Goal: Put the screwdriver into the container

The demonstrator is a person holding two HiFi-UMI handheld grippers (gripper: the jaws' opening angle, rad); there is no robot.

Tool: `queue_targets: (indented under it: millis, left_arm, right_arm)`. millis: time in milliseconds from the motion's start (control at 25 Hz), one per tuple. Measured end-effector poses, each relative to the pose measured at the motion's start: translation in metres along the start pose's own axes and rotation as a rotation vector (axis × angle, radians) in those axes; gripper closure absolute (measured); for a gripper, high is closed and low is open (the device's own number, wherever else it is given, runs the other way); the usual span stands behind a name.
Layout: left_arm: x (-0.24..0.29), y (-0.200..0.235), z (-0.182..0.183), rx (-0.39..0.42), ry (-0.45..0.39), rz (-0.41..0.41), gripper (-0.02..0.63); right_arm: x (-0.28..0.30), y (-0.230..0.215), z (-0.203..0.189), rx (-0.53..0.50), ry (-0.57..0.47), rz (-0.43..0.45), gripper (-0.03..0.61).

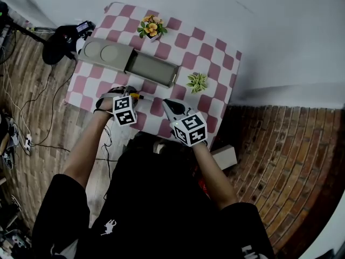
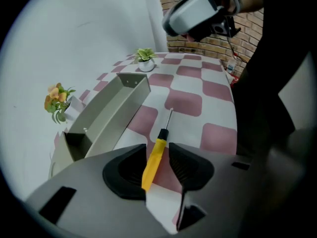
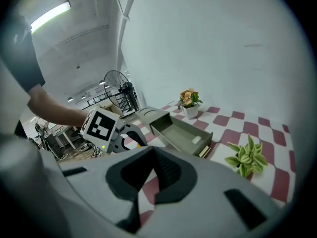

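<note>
A yellow-handled screwdriver (image 1: 136, 96) lies on the pink-and-white checked table (image 1: 178, 42), its shaft pointing away in the left gripper view. My left gripper (image 2: 157, 147) stands open around the screwdriver's handle (image 2: 154, 157), and a gap shows at the right pad. The grey open container (image 1: 152, 69) sits just beyond, to the left of the screwdriver (image 2: 106, 115). My right gripper (image 1: 171, 108) hovers to the right of the left one (image 1: 127, 94), above the table. Its pads meet at the tips with nothing between them (image 3: 154, 170).
A pot of orange flowers (image 1: 151, 27) stands at the table's far edge. A small green plant (image 1: 197, 82) sits right of the container. A grey lid-like slab (image 1: 105, 53) adjoins the container's left end. Cables and gear lie on the floor at left.
</note>
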State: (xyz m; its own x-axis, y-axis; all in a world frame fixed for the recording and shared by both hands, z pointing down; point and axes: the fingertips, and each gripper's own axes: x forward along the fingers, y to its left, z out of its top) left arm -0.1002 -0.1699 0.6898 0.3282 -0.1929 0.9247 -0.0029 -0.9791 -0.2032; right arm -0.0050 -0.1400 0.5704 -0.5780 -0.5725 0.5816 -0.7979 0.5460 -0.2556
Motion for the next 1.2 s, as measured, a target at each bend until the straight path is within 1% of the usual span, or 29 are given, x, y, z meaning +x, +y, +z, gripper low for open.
queue_targets:
  millis: [120,240,360,480,560,640,760,880,1000,1200]
  left_arm:
    - [0.007,0.000,-0.002,0.037,0.025,-0.070,0.495]
    - [0.014,-0.003,-0.005,0.078,0.058,-0.134,0.508]
    - [0.017,-0.004,-0.009,0.118,0.077,-0.174,0.515]
    - [0.015,-0.003,-0.007,0.141,0.060,-0.189,0.538]
    - [0.006,0.000,0.000,0.146,0.029,-0.175,0.538]
    - [-0.010,0.008,0.013,0.159,-0.010,-0.135,0.538]
    - [-0.035,0.032,0.034,0.184,-0.060,-0.062,0.538]
    - [-0.050,0.058,0.053,0.196,-0.093,-0.009,0.538]
    - [-0.048,0.078,0.065,0.235,-0.091,0.017,0.538]
    - [-0.027,0.096,0.072,0.296,-0.068,0.011,0.538]
  right_arm:
    - [0.000,-0.002,-0.001,0.017,0.000,-0.012,0.575]
    - [-0.001,-0.004,-0.002,0.037,-0.002,-0.022,0.576]
    - [-0.002,-0.007,-0.002,0.050,-0.008,-0.032,0.576]
    - [-0.002,-0.010,0.001,0.060,-0.016,-0.043,0.575]
    - [-0.005,-0.013,0.005,0.062,-0.029,-0.049,0.576]
    - [-0.011,-0.018,0.013,0.063,-0.059,-0.061,0.577]
    - [-0.020,-0.030,0.028,0.066,-0.115,-0.094,0.576]
    - [-0.025,-0.042,0.034,0.082,-0.138,-0.123,0.577]
    - [-0.025,-0.051,0.037,0.096,-0.143,-0.137,0.577]
    - [-0.018,-0.060,0.034,0.106,-0.127,-0.147,0.577]
